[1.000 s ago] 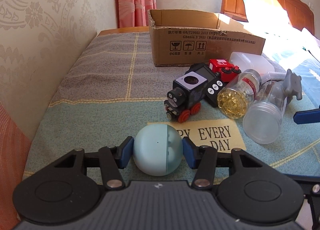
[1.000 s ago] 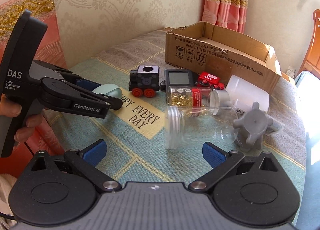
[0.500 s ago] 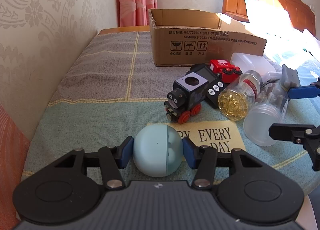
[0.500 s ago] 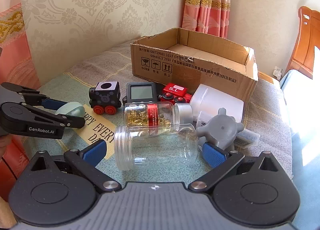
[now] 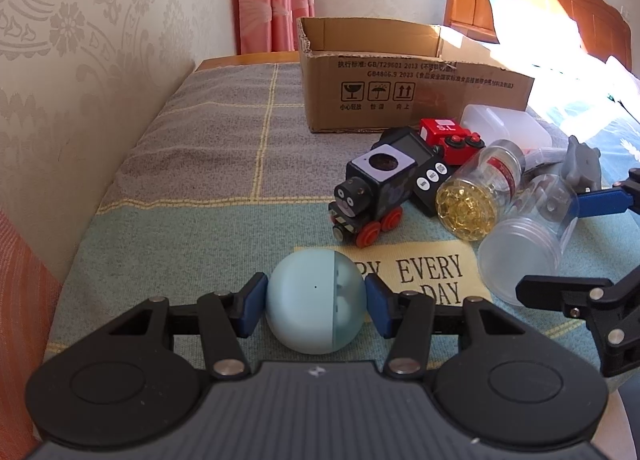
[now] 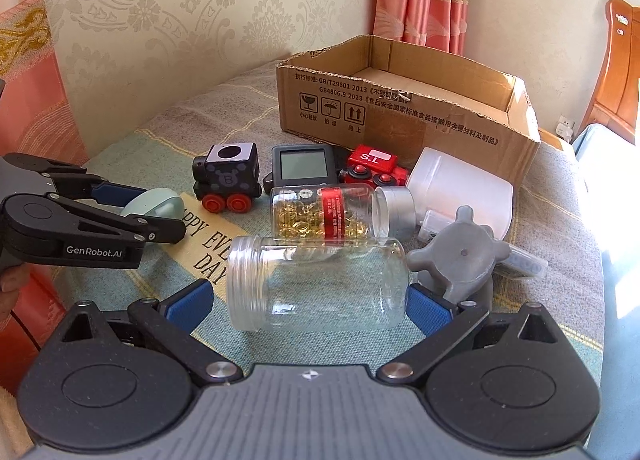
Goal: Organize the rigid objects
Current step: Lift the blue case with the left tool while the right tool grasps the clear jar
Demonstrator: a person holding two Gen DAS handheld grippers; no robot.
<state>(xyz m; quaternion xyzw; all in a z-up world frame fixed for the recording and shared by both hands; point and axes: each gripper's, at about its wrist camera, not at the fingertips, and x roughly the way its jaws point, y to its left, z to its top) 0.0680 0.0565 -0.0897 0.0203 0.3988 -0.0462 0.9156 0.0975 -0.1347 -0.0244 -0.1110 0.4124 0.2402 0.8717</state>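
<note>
The left tool (image 5: 316, 302) is clamped on a round pale blue case (image 5: 316, 302), with one blue pad (image 5: 253, 302) pressing on each side of it. The case sits low over the striped cloth (image 5: 200, 164), at the edge of a yellow patch with words (image 5: 424, 272).

The right tool (image 6: 310, 306) has its two sides wide apart. An empty clear jar (image 6: 320, 284) lies on its side between them. The pads are close to the jar's ends, but I cannot tell if they touch it.

Just behind the clear jar lies a jar of yellow pills (image 6: 320, 214) with a red label and a silver lid. A grey knob (image 6: 460, 256) sits right beside the clear jar's closed end. Behind the pill jar are a black toy train (image 6: 228, 178), a small timer (image 6: 304, 166) and a red toy car (image 6: 374, 168). A white tub (image 6: 464, 188) lies near the red car. The open cardboard box (image 6: 400, 116) stands behind all of them.
</note>
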